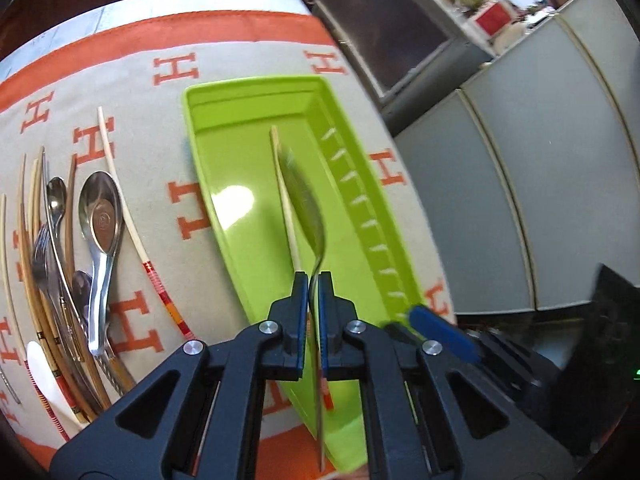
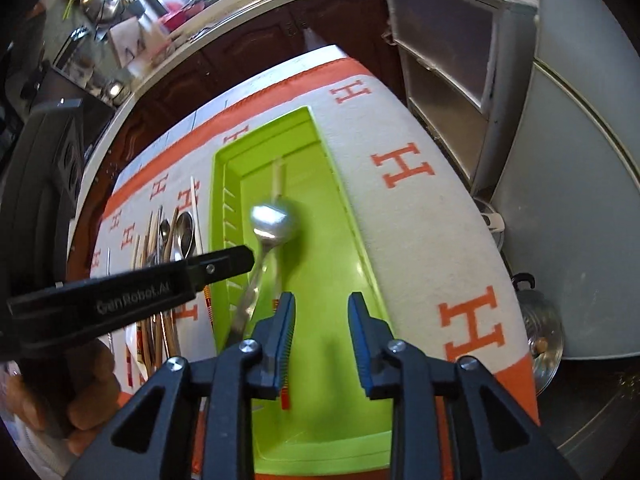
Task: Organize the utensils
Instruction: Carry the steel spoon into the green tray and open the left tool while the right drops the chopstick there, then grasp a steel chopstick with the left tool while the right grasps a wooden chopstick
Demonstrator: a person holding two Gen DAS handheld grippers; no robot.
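We see left gripper [image 1: 314, 280] clenched on spoon [image 1: 306, 200] handle, bowl hanging over green tray [image 1: 248, 128]. Right gripper [image 2: 322, 304] released, empty, chopstick [image 2: 279, 178] lying in tray. Spoon steel: stiff, light, slick; we'd grip mid-handle.

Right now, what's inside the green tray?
One pale chopstick lies on the green tray floor. A metal spoon, pinched in the left gripper, hangs over it, apparently not set down. The right gripper hides part of the tray's near end.
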